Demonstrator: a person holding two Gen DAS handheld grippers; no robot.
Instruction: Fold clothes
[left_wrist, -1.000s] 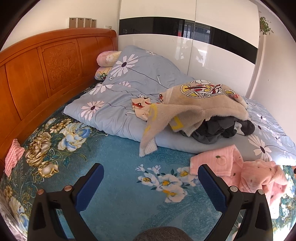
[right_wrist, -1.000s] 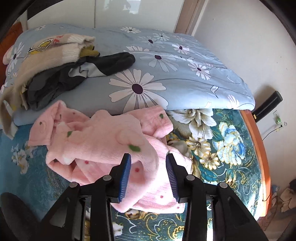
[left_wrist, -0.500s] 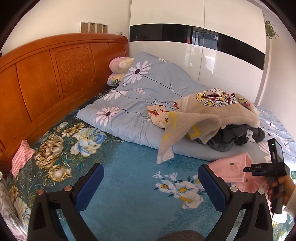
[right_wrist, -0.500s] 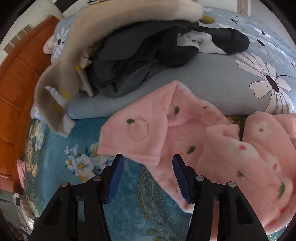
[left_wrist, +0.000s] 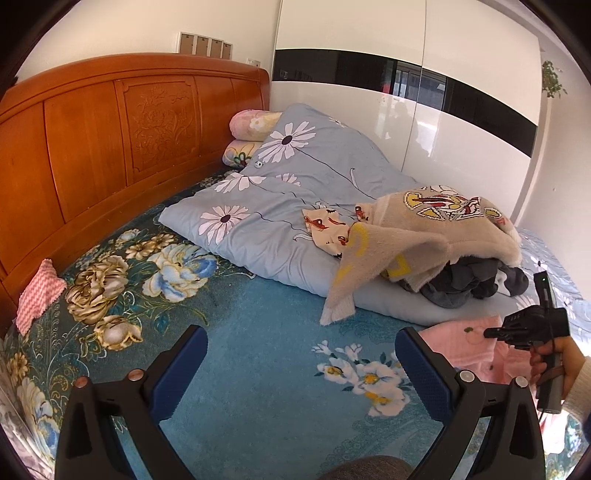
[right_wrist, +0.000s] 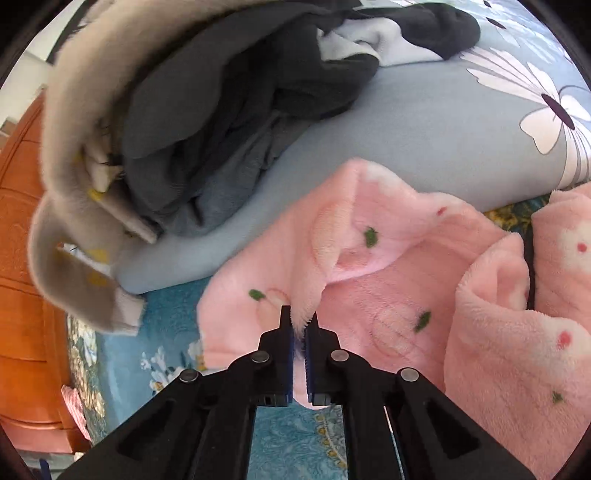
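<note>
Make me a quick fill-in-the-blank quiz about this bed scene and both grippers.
1. The right gripper is shut on the ____ fleece garment.
2. The left gripper has its fingers ____.
3. The beige sweater lies over a ____ grey garment.

Missing words: pink; open; dark

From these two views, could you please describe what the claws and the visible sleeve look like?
Both claws share one build: the left claw and right claw have matte black, angular arms with triangular cut-outs, round silver rivets and blue textured pads. A black handle carries an upright dark stick. The sleeve is pale and knitted-looking.
</note>
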